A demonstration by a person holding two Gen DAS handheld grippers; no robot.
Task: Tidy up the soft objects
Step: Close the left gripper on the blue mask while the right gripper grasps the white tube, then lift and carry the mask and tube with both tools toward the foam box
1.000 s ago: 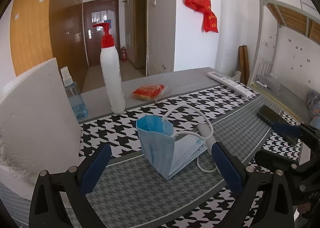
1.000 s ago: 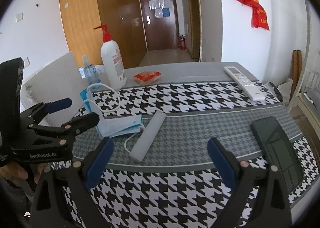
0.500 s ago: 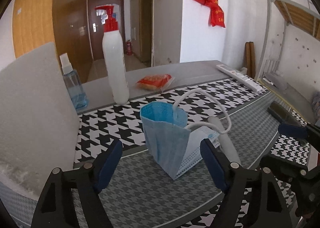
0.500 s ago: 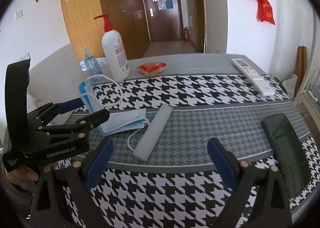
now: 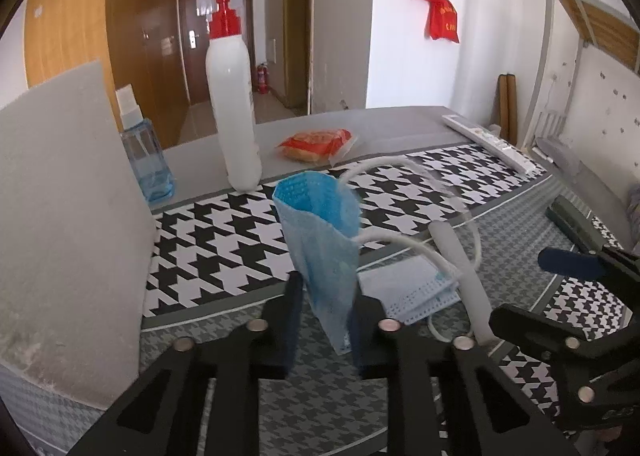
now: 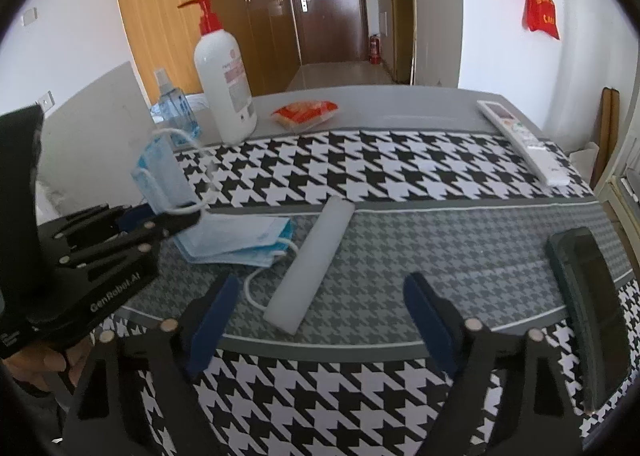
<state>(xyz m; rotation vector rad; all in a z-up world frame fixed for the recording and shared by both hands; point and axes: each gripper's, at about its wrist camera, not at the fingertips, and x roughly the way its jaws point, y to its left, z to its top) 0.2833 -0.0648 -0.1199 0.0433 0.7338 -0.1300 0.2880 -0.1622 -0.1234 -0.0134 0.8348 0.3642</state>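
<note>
Our left gripper (image 5: 326,320) has just been closing and pinches the upright blue mask (image 5: 324,248); our right gripper (image 6: 320,320) gapes wide, narrowing, beside the foam bar (image 6: 312,268).

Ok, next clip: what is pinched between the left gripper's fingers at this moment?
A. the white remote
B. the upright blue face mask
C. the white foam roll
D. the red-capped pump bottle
B. In the left wrist view the left gripper has its jaws, which have just been closing, pressed on the upright blue face mask; the white foam roll lies free on the mat, in front of the open right gripper.
</note>
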